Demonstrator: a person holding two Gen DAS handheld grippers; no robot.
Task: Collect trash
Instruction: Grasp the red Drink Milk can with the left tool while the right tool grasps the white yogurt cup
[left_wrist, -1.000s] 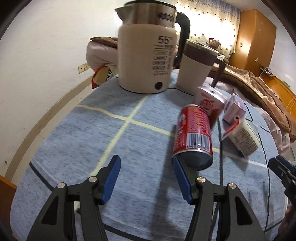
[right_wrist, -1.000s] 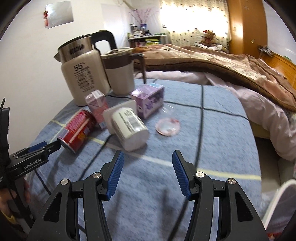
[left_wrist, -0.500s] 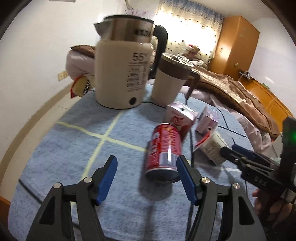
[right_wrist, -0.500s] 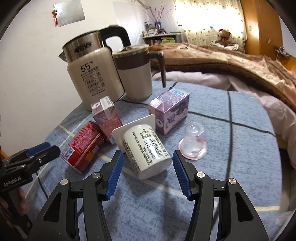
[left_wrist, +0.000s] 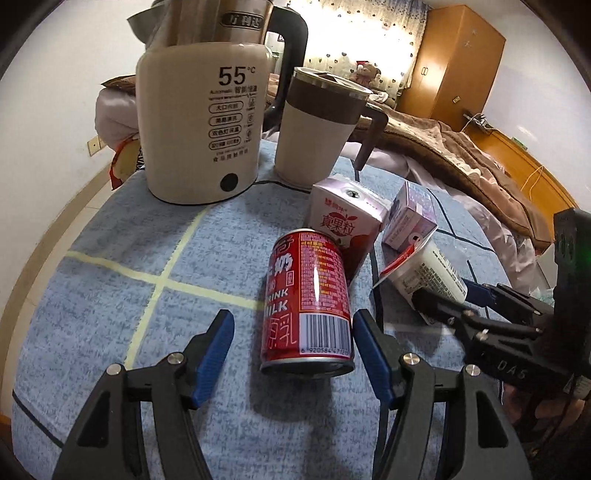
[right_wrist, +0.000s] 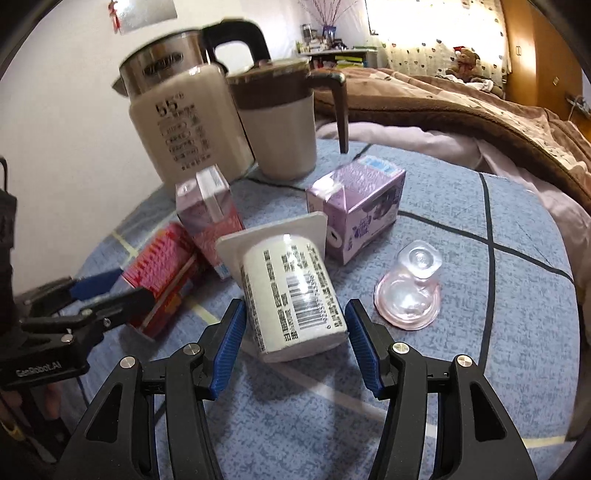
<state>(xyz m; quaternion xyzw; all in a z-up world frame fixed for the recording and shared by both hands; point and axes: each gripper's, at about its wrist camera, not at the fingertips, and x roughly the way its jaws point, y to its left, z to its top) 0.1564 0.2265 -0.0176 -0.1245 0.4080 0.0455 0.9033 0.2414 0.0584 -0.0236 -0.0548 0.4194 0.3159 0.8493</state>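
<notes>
- While both claws stand apart, each has a piece of trash lying between its blue pads on the blue checked cloth (left_wrist: 110, 288).
- Seen from the left wrist, the left gripper (left_wrist: 291, 354) straddles the red can (left_wrist: 308, 299), which lies on its side at 12 o'clock from the fingertips; a gap shows on both sides, so nothing is clamped.
- Seen from the right wrist, the right gripper (right_wrist: 295, 343) brackets the white yogurt cup (right_wrist: 291, 295), tipped over with its base toward the camera; the pads sit just beside it, and contact cannot be told.
- At 1 o'clock from the can stands a pink carton (left_wrist: 345, 225), touching it; a purple carton (left_wrist: 410, 218) lies at 2 o'clock.
- At 3 o'clock from the yogurt cup lies a clear plastic cup (right_wrist: 410, 291).
- At the far edge stand a cream kettle (left_wrist: 201, 129) and a lidded mug (left_wrist: 317, 125).
</notes>
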